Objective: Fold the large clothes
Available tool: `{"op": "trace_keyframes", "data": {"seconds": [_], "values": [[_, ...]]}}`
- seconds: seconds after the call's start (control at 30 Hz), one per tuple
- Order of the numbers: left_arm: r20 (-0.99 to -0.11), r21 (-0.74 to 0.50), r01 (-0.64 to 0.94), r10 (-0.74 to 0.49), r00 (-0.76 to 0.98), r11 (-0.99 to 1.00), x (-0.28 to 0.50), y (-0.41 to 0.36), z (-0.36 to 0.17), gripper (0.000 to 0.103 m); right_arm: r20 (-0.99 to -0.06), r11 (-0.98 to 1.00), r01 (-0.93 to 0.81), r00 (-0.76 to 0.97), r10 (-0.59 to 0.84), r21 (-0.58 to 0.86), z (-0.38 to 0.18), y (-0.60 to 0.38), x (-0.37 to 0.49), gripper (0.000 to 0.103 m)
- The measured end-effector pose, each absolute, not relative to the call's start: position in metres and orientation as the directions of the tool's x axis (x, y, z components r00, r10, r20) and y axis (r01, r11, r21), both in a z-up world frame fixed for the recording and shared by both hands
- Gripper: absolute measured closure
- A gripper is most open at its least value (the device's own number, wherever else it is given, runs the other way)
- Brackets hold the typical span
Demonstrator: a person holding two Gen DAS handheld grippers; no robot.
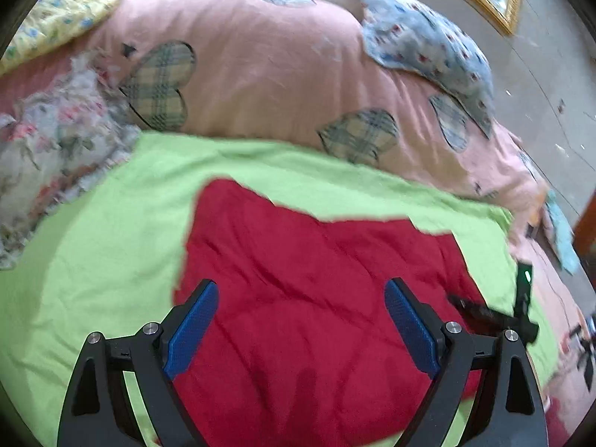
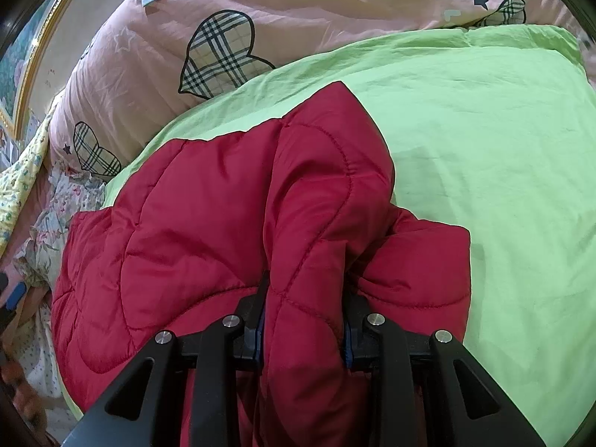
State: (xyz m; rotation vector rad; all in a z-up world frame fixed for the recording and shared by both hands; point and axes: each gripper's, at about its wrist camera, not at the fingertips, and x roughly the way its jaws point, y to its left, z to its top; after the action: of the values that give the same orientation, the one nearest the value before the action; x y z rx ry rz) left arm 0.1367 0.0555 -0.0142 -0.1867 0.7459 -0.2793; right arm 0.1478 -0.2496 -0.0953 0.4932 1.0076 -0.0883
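Nearest the right wrist camera, the right gripper (image 2: 303,320) is clamped on a thick fold of the red quilted jacket (image 2: 208,223), the padded cloth bulging up between its two fingers and hiding the blue pads almost wholly. The gathered fold rises away from the fingers towards a rounded, stitched edge.

In the left wrist view, the left gripper (image 1: 301,320) hangs above the jacket (image 1: 309,298) with its jaws spread wide and nothing between the blue pads (image 1: 192,329).

The jacket lies on a green sheet (image 2: 484,156), which shows around it on the far side and to both sides. Beyond the sheet lies a pink quilt (image 2: 156,63) printed with plaid hearts. A blue patterned pillow (image 1: 421,41) rests on the quilt, and a floral cloth (image 1: 48,138) sits crumpled beside the sheet's edge. Farthest off, a gold picture frame (image 1: 495,3) shows in the corner.
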Motion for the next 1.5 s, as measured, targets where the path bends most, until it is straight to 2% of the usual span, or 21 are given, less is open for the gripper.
{"op": "trace_keyframes", "data": {"seconds": [0.2,0.33,0.5,0.53,0.63,0.7,0.8,0.9,1.07,1.2,1.37,1.5], "values": [[-0.719,-0.258,0.215,-0.336,0.608,0.942,0.131,0.027,-0.061,0.012,-0.829,0.886,0.304,0.542,0.141,0.35,-0.093,-0.25,0.146,0.075],[-0.762,-0.185,0.204,-0.271,0.588,0.961,0.142,0.017,-0.084,0.012,-0.832,0.887,0.314,0.54,0.126,0.338,-0.088,-0.248,0.144,0.073],[-0.767,-0.193,0.206,-0.279,0.578,0.959,0.15,0.023,-0.09,0.011,-0.824,0.888,0.339,0.561,0.074,0.31,-0.063,-0.249,0.129,0.059],[-0.766,-0.192,0.209,-0.279,0.579,0.959,0.151,0.024,-0.09,0.011,-0.818,0.892,0.341,0.573,0.053,0.296,-0.055,-0.248,0.125,0.052],[-0.766,-0.189,0.214,-0.28,0.579,0.958,0.156,0.015,-0.093,0.011,-0.765,0.909,0.331,0.644,-0.021,0.254,-0.021,-0.243,0.106,0.039],[-0.767,-0.19,0.213,-0.281,0.577,0.958,0.159,0.015,-0.095,0.011,-0.722,0.925,0.307,0.69,-0.053,0.225,0.001,-0.234,0.097,0.036],[-0.768,-0.186,0.21,-0.275,0.578,0.96,0.164,0.013,-0.099,0.01,-0.702,0.949,0.213,0.713,0.011,0.232,0.014,-0.215,0.099,0.028],[-0.769,-0.184,0.208,-0.273,0.578,0.961,0.165,0.012,-0.099,0.01,-0.751,0.965,0.118,0.653,0.102,0.234,-0.003,-0.193,0.114,0.028],[-0.772,-0.179,0.2,-0.264,0.579,0.963,0.165,0.009,-0.1,0.009,-0.845,0.978,0.098,0.525,0.106,0.183,-0.053,-0.175,0.13,0.028],[-0.775,-0.178,0.19,-0.256,0.578,0.966,0.165,0.008,-0.094,0.01,-0.858,0.984,0.103,0.507,0.075,0.147,-0.071,-0.174,0.132,0.028],[-0.752,-0.235,0.158,-0.282,0.596,0.959,0.153,0.023,-0.072,0.009,-0.859,0.982,0.126,0.51,0.056,0.139,-0.077,-0.179,0.134,0.028],[-0.757,-0.177,0.128,-0.218,0.616,0.976,0.145,0.029,-0.063,0.009,-0.854,0.981,0.134,0.518,0.053,0.142,-0.077,-0.181,0.133,0.028]]}}
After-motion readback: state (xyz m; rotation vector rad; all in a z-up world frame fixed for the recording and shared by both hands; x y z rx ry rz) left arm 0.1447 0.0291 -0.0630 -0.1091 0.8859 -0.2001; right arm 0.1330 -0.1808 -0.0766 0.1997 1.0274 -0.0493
